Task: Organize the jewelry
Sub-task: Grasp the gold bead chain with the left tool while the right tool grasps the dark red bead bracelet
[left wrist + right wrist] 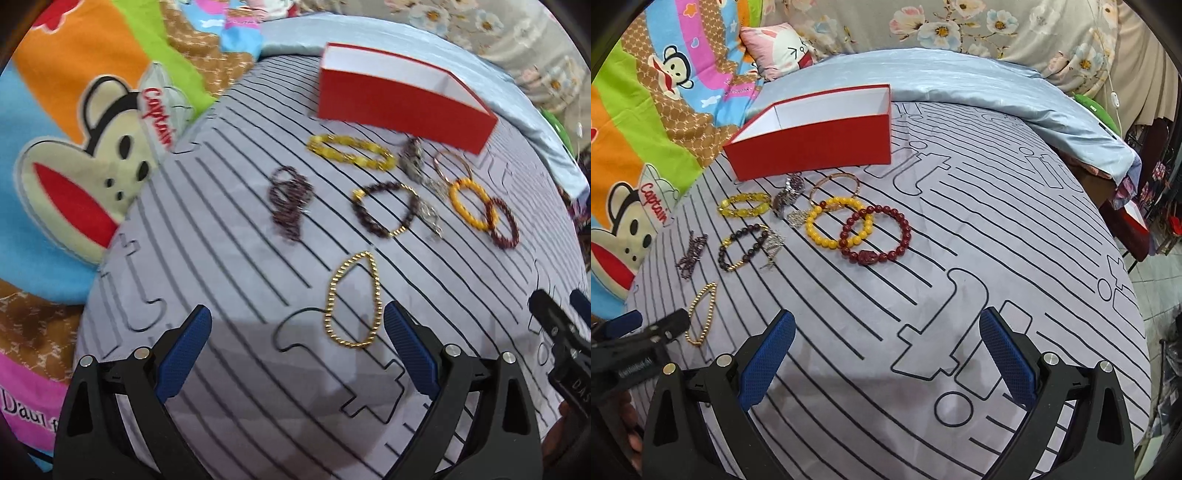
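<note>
While both grippers hang wide open over the striped grey sheet (960, 229), neither has hold of anything. Seen from its own camera, the left gripper (297, 350) has its blue pads (184, 354) spread far apart, and the gold chain (352, 299) lies on the sheet between them, closer to the right-hand pad and just ahead of the tips, as a pear-shaped loop; whether a pad touches it I cannot tell. The right gripper (886, 354) is spread just as wide above bare sheet, well apart from the jewelry. Its camera catches the left gripper at the lower left edge, just beside the chain. Farther back stands the red box (812, 140), open on top with a white inside, nothing showing in the part that can be seen. The rest of the jewelry lies loose in front of the box. A yellow bracelet (748, 205) sits nearest its left end, with a watch (788, 195) and a thin bangle (834, 184) to its right. An amber bead bracelet (836, 221) overlaps a dark red bead bracelet (877, 234). Left of those lies a dark bead bracelet (744, 245) with gold sections, touching a silver piece (774, 247) too small to make out. A purple strand (690, 254) is bunched at the far left. A cartoon blanket (646, 147) borders the sheet on the left, and a pale blue quilt (960, 81) lies behind the box.
</note>
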A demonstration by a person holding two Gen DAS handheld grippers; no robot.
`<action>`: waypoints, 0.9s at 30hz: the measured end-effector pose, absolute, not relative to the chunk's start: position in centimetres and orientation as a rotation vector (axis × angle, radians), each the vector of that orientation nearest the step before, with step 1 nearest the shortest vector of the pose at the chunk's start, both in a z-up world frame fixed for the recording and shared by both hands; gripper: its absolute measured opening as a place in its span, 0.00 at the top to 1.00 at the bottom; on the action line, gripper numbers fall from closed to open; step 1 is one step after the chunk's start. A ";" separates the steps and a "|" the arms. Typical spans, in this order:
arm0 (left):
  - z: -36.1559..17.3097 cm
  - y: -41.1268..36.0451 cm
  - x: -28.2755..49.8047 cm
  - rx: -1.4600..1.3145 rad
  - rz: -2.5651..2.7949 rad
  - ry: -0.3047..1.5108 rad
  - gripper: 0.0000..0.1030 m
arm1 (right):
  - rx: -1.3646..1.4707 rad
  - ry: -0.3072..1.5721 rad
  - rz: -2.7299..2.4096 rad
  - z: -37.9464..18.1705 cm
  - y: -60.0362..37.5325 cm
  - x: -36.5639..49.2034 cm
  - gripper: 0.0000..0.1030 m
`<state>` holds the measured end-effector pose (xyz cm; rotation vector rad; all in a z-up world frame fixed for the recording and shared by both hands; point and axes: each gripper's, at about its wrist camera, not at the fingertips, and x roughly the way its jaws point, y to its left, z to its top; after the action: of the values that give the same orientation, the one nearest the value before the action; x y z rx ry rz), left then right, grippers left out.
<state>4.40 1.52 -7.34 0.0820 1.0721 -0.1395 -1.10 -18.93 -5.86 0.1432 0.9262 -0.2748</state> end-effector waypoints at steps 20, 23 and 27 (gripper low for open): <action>-8.3 0.3 6.0 0.104 -0.219 1.049 0.91 | 0.165 0.960 -0.249 -6.7 -19.3 0.7 0.10; -8.2 0.4 6.3 0.071 -0.242 1.066 0.97 | 0.171 0.957 -0.246 -6.7 -19.5 1.1 0.13; -7.4 0.6 6.6 0.029 -0.268 1.067 0.97 | 0.183 0.952 -0.234 -6.7 -19.9 1.9 0.20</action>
<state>6.57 0.57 -7.37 0.0290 1.0671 -0.2675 1.89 -19.86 -6.74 0.1828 0.9522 -0.2336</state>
